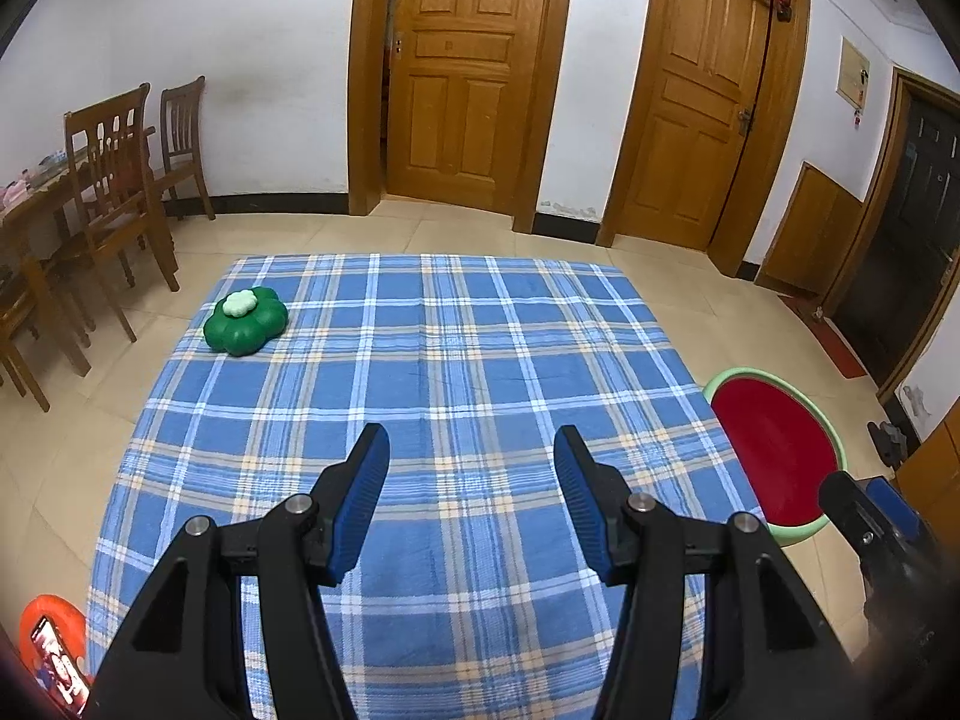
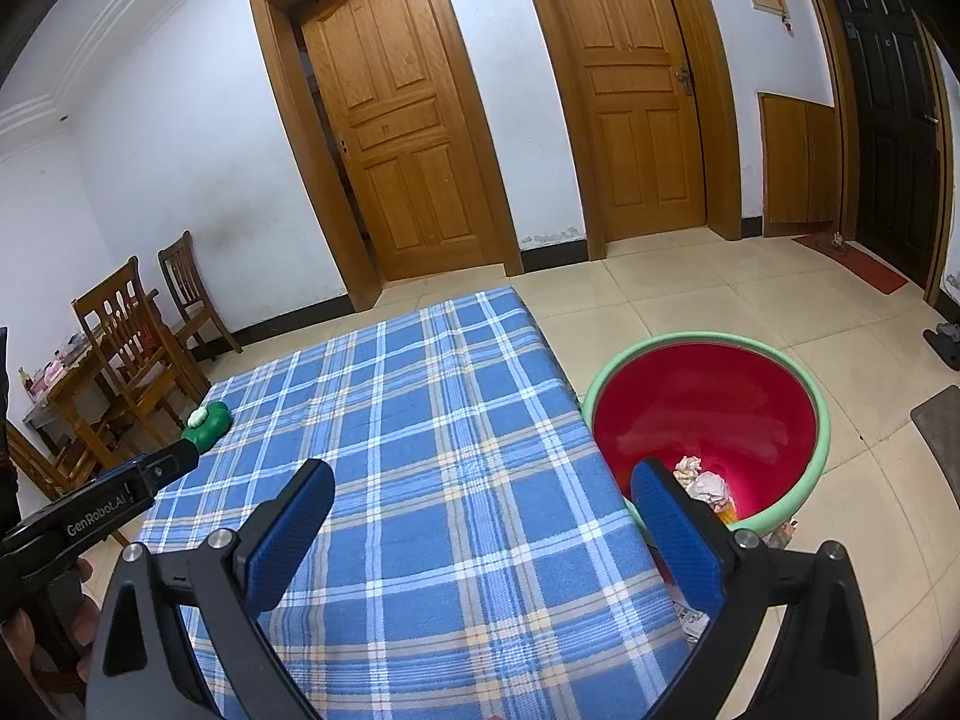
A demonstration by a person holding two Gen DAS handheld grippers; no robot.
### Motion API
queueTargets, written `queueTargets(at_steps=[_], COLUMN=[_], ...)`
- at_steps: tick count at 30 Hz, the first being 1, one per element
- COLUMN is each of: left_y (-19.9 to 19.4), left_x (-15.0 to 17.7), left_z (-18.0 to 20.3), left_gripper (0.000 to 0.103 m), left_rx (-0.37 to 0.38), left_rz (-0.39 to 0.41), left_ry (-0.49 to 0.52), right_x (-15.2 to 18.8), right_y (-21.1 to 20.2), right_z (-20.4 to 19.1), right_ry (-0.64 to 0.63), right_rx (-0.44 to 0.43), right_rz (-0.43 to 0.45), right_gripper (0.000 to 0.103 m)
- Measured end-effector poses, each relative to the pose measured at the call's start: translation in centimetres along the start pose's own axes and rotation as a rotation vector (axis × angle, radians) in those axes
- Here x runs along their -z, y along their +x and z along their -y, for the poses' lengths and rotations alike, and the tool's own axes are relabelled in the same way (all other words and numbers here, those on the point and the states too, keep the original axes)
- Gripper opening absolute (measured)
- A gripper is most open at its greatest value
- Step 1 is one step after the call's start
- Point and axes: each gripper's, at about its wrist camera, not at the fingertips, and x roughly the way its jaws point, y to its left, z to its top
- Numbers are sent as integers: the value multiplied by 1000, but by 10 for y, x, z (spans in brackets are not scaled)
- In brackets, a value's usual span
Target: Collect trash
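A table under a blue plaid cloth (image 1: 432, 408) (image 2: 420, 450) fills both views. Beside its right edge, on the floor, stands a red basin with a green rim (image 2: 708, 414) (image 1: 774, 450), and crumpled paper trash (image 2: 702, 480) lies at its bottom. My left gripper (image 1: 471, 450) hangs open over the cloth with nothing between its blue pads. My right gripper (image 2: 483, 480) is open too and empty, above the table's right edge, its right finger (image 2: 672, 534) in front of the basin. A green clover-shaped object with a white top (image 1: 246, 318) (image 2: 207, 423) rests at the far left corner.
Wooden chairs (image 1: 114, 180) and a cluttered wooden table stand at the left by the wall. Two closed wooden doors (image 1: 456, 72) and a dark door (image 2: 888, 96) line the far walls. An orange item with a phone (image 1: 54, 648) lies low at the left. Tiled floor surrounds the table.
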Motion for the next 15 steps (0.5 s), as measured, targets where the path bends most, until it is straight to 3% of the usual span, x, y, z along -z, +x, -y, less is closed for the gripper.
queueTargets(at_steps=[15], left_y=[0], left_x=[0], left_z=[-1], left_gripper=[57], left_rx=[-5], left_rz=[0], left_ry=[-1], right_x=[0], right_y=[0], right_z=[0], right_ry=[1], right_rx=[0], right_rz=[0], right_gripper=[101])
